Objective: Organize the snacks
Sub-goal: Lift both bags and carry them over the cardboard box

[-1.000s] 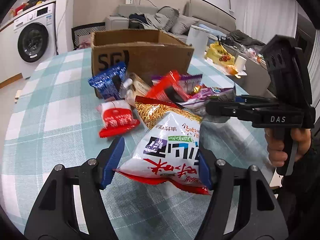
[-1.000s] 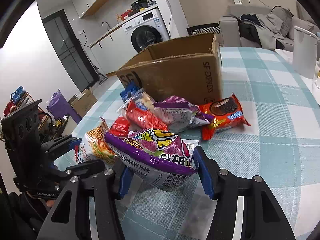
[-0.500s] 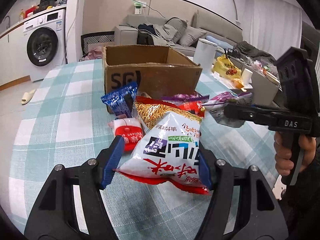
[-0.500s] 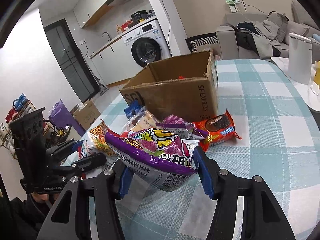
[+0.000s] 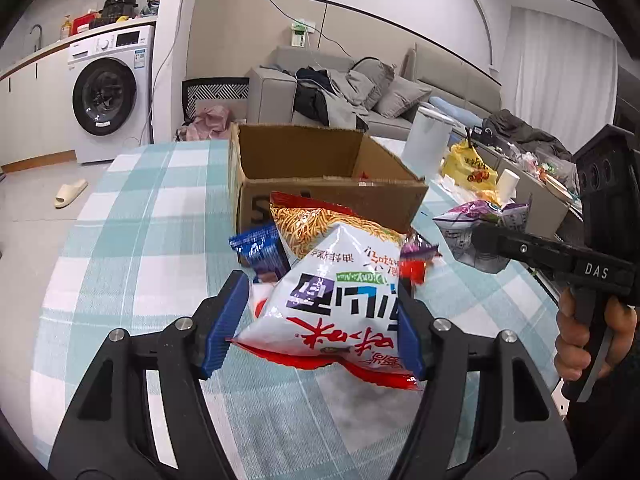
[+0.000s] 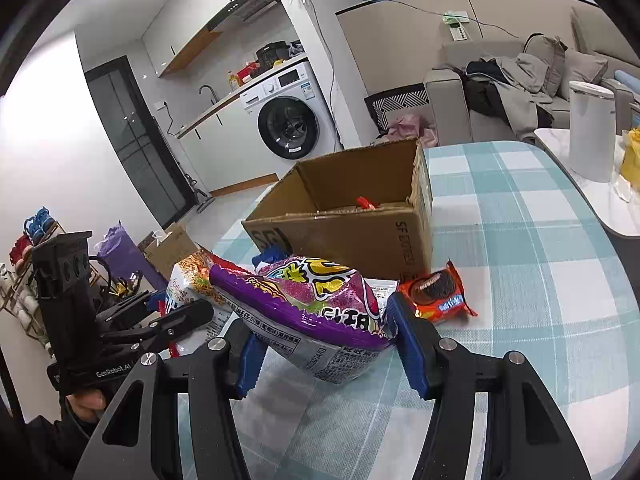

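Note:
My left gripper is shut on a white and red noodle snack bag and holds it above the checked table, in front of the open cardboard box. My right gripper is shut on a purple snack bag, also lifted, near the box. The purple bag also shows in the left wrist view, and the white bag in the right wrist view. A blue packet and an orange cookie pack lie by the box.
The teal checked tablecloth covers the table. A white canister stands on a side table at the right with a yellow bag and a paper cup. A washing machine and sofa are behind.
Both grippers have risen with their bags and come closer to the box, so its inside now shows. The pile of snacks on the table has dropped lower in view.

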Motion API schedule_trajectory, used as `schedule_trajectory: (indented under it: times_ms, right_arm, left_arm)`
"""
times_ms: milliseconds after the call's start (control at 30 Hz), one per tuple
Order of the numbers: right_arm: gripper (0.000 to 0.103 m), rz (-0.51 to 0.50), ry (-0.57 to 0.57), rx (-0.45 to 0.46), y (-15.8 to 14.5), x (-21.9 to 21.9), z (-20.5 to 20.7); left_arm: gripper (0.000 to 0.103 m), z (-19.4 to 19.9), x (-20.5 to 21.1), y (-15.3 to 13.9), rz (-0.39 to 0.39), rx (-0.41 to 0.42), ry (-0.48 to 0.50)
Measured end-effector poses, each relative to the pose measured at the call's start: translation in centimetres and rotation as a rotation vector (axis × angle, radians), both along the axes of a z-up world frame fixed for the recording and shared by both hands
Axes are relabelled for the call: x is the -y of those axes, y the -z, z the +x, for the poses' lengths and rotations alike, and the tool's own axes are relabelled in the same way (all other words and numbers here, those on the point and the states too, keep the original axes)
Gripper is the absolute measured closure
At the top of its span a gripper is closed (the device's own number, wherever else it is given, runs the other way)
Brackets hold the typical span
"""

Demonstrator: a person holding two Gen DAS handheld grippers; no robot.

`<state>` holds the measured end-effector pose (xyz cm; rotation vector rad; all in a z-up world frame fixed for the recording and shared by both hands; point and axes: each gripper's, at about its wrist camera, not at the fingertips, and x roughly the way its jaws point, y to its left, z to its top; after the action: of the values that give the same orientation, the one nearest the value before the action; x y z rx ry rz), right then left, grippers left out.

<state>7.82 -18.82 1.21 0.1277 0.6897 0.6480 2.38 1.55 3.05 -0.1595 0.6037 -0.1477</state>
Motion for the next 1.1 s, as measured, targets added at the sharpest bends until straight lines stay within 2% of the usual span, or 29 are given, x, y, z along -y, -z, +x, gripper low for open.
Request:
schedule_trajectory:
  times_ms: [600, 1100]
  right_arm:
    - [0.045, 0.032, 0.026, 0.042, -3.2, -1.1, 1.7]
    - [0.045, 0.015, 0.034, 0.064, -5.0, -1.9, 4.3]
  left_arm:
    - [0.038, 3.1, -1.2, -2.8, 0.004, 0.047, -0.055]
    - [0.038, 5.3, -2.7, -5.6, 0.001, 0.099, -0.095]
